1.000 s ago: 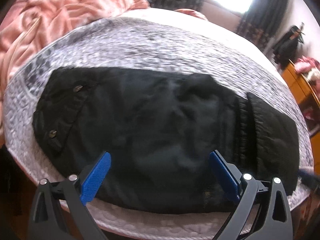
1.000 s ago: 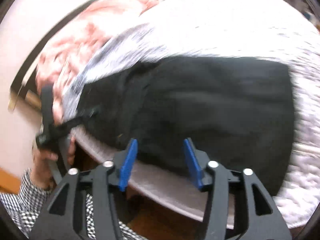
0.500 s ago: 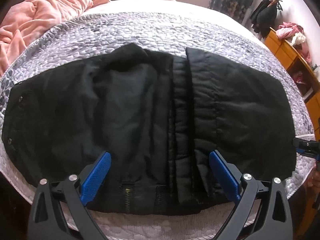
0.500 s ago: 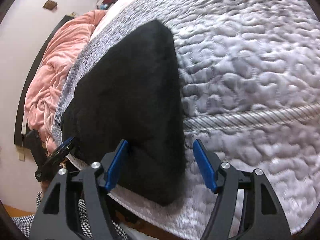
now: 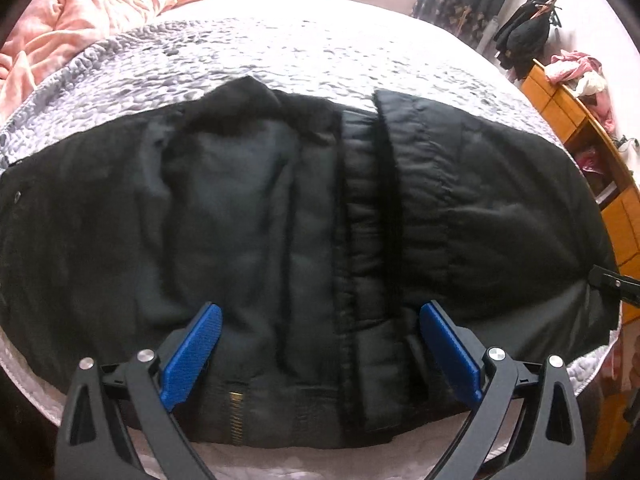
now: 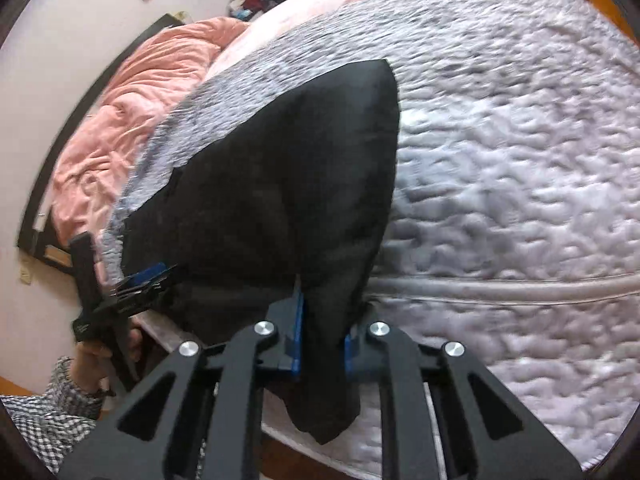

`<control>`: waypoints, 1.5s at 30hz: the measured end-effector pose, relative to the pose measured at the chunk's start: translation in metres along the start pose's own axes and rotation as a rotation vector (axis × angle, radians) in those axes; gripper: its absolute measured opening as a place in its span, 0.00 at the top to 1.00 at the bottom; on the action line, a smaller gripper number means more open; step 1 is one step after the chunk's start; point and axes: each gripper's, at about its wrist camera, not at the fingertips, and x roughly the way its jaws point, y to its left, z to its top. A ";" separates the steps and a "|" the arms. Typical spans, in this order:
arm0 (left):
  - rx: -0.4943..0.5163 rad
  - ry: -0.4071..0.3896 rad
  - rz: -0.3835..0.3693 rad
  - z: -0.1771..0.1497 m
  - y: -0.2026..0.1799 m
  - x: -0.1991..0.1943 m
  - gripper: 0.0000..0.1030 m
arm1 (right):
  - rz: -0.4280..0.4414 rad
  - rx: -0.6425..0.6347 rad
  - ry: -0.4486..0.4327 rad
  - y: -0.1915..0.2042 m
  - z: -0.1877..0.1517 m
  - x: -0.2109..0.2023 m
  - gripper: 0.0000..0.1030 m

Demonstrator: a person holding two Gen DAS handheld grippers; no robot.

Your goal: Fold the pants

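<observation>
Black pants [image 5: 280,240] lie partly folded on a grey quilted bed, a brass zipper [image 5: 236,408] at the near edge and a folded flap on the right. My left gripper [image 5: 320,340] is open, low over the waist end, holding nothing. In the right wrist view the pants [image 6: 280,200] stretch away to the left. My right gripper [image 6: 322,340] is shut on the pants' near corner, and cloth hangs below the jaws. The left gripper [image 6: 136,280] shows at the pants' far-left edge.
A pink blanket [image 5: 92,12] is heaped at the far left of the bed [image 5: 300,48]. An orange wooden dresser [image 5: 592,152] with clothes stands at the right. The bed's near edge [image 6: 520,284] has a piped seam, with floor below.
My right gripper has closed on the near corner of the pants. My left gripper has moved in closer over the waist and stays open.
</observation>
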 end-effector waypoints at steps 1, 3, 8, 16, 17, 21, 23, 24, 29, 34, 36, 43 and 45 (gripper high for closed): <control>0.006 -0.001 -0.002 -0.001 -0.002 0.001 0.04 | -0.030 0.015 0.005 -0.004 -0.002 0.002 0.87; 0.022 0.007 0.007 -0.004 -0.006 0.006 0.04 | -0.102 0.052 0.039 -0.019 -0.011 0.010 0.86; 0.040 -0.005 0.006 -0.009 -0.010 0.004 0.04 | -0.124 0.100 0.038 -0.027 -0.016 0.008 0.67; 0.029 -0.037 0.043 -0.006 0.020 -0.027 0.04 | -0.393 -0.093 -0.122 0.053 -0.008 -0.036 0.61; 0.031 -0.036 0.054 -0.007 0.025 -0.029 0.04 | -0.388 -0.119 -0.138 0.066 -0.009 -0.038 0.61; -0.005 -0.028 0.093 -0.010 0.053 -0.030 0.04 | -0.236 -0.149 -0.102 0.108 -0.015 -0.011 0.62; -0.044 0.004 0.083 -0.012 0.066 -0.023 0.04 | -0.234 -0.166 -0.062 0.118 -0.018 0.013 0.63; -0.055 0.012 0.081 -0.014 0.069 -0.020 0.04 | -0.245 -0.170 -0.035 0.121 -0.021 0.026 0.63; -0.045 0.006 0.107 -0.021 0.072 -0.006 0.04 | -0.332 -0.171 0.042 0.120 -0.032 0.083 0.62; -0.036 -0.006 0.059 -0.016 0.075 -0.024 0.04 | -0.326 -0.189 0.029 0.138 -0.026 0.070 0.56; -0.084 -0.045 0.044 -0.013 0.097 -0.047 0.04 | -0.254 -0.168 -0.001 0.147 -0.023 0.057 0.52; -0.520 -0.111 -0.026 -0.035 0.220 -0.091 0.04 | -0.119 -0.183 -0.012 0.175 -0.015 0.056 0.51; -0.649 -0.098 -0.076 -0.048 0.249 -0.087 0.04 | -0.135 -0.204 0.005 0.182 -0.016 0.065 0.51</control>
